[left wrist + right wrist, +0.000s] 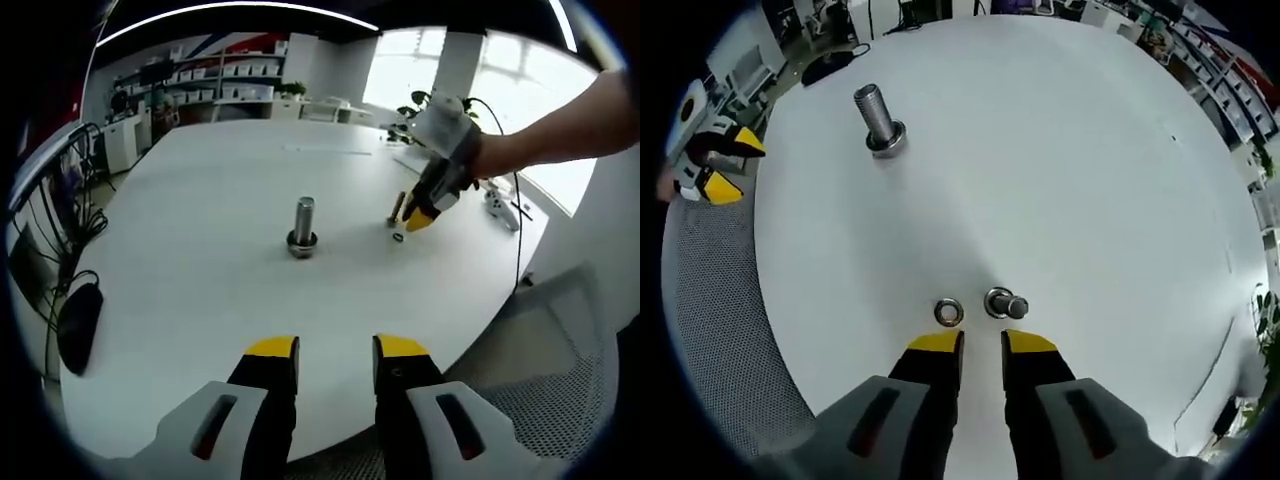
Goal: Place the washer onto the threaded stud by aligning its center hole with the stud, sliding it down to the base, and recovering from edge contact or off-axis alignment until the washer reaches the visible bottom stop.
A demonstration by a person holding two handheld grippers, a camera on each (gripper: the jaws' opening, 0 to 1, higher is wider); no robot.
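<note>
The left gripper view looks from the near table (180, 300) edge across its white top, the threaded stud (303, 226) mid-frame, well off. The right gripper view hangs steeply above the same table, close over the washer (949, 312) low in frame; the stud sits upper left.

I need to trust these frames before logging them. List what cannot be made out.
- Base of the threaded stud in the left gripper view: too small to tell whether a washer already sits there.
- Washer in the left gripper view: tiny, beside the right claw.
- Small bolt in the right gripper view: end-on, length hidden.
</note>
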